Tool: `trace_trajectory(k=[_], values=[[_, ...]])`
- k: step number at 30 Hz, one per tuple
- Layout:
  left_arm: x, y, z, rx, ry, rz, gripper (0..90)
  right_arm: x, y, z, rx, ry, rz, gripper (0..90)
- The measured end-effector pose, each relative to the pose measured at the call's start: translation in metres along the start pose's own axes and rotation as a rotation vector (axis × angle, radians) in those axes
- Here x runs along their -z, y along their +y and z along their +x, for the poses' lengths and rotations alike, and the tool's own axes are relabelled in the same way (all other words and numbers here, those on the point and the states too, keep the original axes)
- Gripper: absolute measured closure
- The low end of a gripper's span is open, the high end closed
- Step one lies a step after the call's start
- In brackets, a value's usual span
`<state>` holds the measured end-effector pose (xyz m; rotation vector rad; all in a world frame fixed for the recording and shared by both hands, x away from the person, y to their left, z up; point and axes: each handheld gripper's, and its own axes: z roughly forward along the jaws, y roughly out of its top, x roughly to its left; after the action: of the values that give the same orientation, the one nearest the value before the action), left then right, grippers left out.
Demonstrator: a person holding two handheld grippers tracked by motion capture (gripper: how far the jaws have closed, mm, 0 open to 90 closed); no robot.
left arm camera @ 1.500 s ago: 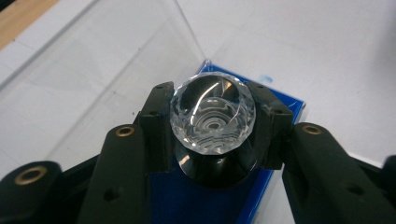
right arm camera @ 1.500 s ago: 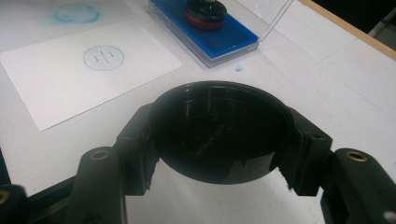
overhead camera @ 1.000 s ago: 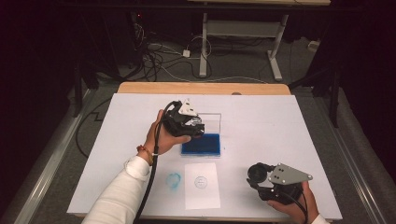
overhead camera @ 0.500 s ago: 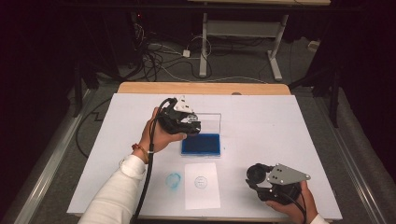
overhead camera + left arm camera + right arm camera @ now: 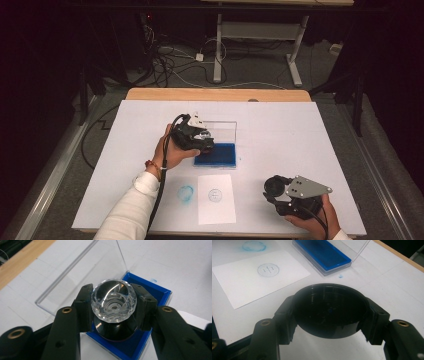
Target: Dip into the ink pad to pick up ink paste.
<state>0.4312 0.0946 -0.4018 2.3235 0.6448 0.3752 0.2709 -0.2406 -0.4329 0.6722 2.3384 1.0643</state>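
Your left gripper (image 5: 201, 142) reaches forward, jaws clamped; your right gripper (image 5: 280, 192) rests low near you, jaws clamped too.

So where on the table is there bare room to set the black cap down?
Free: the right half of the sheet, from the ink pad to the right edge, and the far-left strip. Crowded: the middle front, with ink pad, paper and blue smudge close together.

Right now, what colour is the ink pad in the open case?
Deep blue; the ink pad shows best in the right gripper view.
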Motion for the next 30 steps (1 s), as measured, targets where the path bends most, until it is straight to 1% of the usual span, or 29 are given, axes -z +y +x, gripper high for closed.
trace_trajectory(k=[5,8,9,10,13,14,17,18,19,21,22,24,26,28,30], values=[[-0.008,-0.006,-0.002,0.009,-0.012,0.002,54.8,-0.001,0.0,0.001,0.006,0.0,0.004,38.6],[-0.011,-0.01,-0.003,0.017,-0.011,0.001,54.8,-0.001,0.0,0.001,0.011,-0.002,0.006,38.6],[-0.011,-0.011,-0.003,0.014,-0.012,-0.001,54.8,-0.001,0.0,0.001,0.011,-0.003,0.007,38.6],[-0.012,-0.011,-0.003,0.019,-0.017,-0.008,54.8,-0.001,0.0,0.0,0.011,-0.003,0.007,38.6],[-0.016,-0.013,-0.004,0.02,-0.022,-0.006,54.8,-0.001,0.0,0.001,0.013,-0.002,0.008,38.6],[-0.017,-0.014,-0.005,0.015,-0.025,-0.003,54.8,-0.001,0.0,0.001,0.008,-0.003,0.01,38.6],[-0.021,-0.015,-0.008,0.0,-0.016,0.009,54.8,-0.002,0.0,0.001,0.01,-0.001,0.011,38.6],[-0.022,-0.016,-0.008,-0.007,-0.016,0.007,54.8,-0.002,0.0,0.001,0.01,0.0,0.012,38.6],[-0.022,-0.016,-0.008,0.007,-0.016,0.0,54.8,-0.002,0.0,0.001,0.007,0.0,0.013,38.6],[-0.021,-0.017,-0.007,0.007,-0.02,-0.001,54.8,-0.002,-0.001,0.001,0.011,0.002,0.016,38.6],[-0.021,-0.018,-0.007,-0.002,-0.019,0.003,54.8,-0.002,-0.001,0.001,0.014,0.005,0.018,38.6],[-0.021,-0.019,-0.008,-0.004,-0.013,0.0,54.8,-0.003,-0.001,0.002,0.018,0.006,0.022,38.6],[-0.022,-0.021,-0.01,-0.016,-0.004,-0.013,54.8,-0.003,-0.001,0.002,0.018,0.008,0.021,38.6],[-0.022,-0.023,-0.01,-0.005,-0.011,-0.028,54.8,-0.003,-0.001,0.002,0.017,0.007,0.021,38.6],[-0.023,-0.023,-0.009,0.0,-0.02,-0.032,54.8,-0.003,-0.001,0.002,0.018,0.007,0.021,38.6]])
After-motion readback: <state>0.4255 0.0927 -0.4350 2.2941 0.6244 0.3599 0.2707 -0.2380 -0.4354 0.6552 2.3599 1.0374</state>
